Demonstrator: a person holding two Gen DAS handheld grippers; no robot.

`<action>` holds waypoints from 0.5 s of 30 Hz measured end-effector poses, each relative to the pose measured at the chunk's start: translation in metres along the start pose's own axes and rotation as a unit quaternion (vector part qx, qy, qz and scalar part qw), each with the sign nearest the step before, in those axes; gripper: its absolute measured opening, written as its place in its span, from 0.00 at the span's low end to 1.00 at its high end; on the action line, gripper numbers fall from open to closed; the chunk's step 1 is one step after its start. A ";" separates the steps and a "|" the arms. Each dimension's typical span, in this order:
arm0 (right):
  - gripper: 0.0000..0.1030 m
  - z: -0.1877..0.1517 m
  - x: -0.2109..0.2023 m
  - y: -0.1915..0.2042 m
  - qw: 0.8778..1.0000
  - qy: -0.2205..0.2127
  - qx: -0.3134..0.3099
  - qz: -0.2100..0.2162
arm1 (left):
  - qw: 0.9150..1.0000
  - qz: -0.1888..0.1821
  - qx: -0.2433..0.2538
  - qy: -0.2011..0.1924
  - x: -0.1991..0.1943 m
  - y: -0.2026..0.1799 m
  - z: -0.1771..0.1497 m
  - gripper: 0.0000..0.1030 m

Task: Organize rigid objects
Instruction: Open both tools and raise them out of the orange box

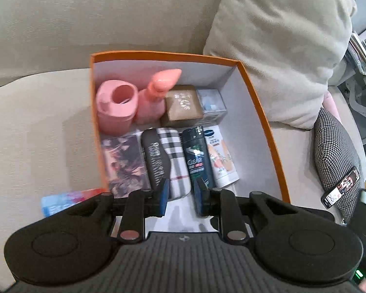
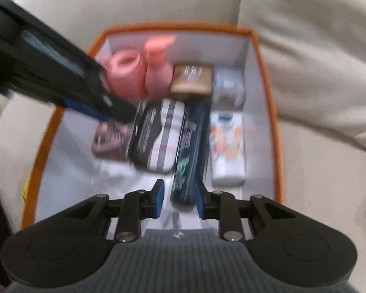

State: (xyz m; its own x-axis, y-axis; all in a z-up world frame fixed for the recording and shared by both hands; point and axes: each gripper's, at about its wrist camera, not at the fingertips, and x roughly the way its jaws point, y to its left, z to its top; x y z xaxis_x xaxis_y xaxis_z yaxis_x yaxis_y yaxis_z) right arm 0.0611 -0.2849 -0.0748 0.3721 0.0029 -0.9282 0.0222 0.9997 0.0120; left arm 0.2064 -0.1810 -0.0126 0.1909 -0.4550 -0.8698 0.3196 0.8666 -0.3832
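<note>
An orange box with a white inside sits on a beige sofa. It holds a pink cup, a pink pump bottle, a brown box, a clear box, a patterned box, a plaid case, a dark bottle and a white tube. My left gripper is open and empty above the box's near end. My right gripper is open around the near end of the dark bottle, over the orange box. The left gripper's fingers show in the right wrist view.
A beige cushion leans against the box's right side. A checkered cushion with a phone lies at the right. A colourful flat packet lies on the sofa left of the box.
</note>
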 end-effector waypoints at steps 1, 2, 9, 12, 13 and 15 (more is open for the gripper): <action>0.24 -0.001 0.004 0.001 1.000 0.013 -0.002 -0.002 | 1.000 0.001 -0.003 -0.003 -0.005 0.005 -0.003 0.24; 0.20 -0.001 0.007 0.002 1.000 0.025 -0.004 -0.004 | 1.000 -0.001 -0.007 -0.005 -0.010 0.009 -0.005 0.24; 0.08 -0.004 0.026 0.004 0.998 0.056 -0.005 -0.023 | 0.999 0.001 -0.032 -0.024 -0.032 0.033 -0.017 0.24; 0.06 0.000 0.028 0.002 0.999 0.043 0.006 -0.034 | 0.999 -0.008 -0.041 -0.028 -0.037 0.039 -0.019 0.24; 0.06 0.002 0.028 0.002 0.998 0.042 0.008 -0.036 | 0.999 -0.007 -0.041 -0.031 -0.040 0.041 -0.019 0.24; 0.06 0.004 0.029 0.002 0.998 0.046 0.010 -0.033 | 0.999 0.003 -0.035 -0.035 -0.042 0.040 -0.020 0.24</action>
State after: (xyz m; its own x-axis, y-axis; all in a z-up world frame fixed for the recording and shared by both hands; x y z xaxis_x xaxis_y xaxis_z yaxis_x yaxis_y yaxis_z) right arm 0.0756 -0.2827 -0.1003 0.2820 -0.0599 -0.9575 0.0619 0.9971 -0.0442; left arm 0.1928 -0.1236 0.0027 0.2575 -0.4601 -0.8497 0.2520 0.8809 -0.4006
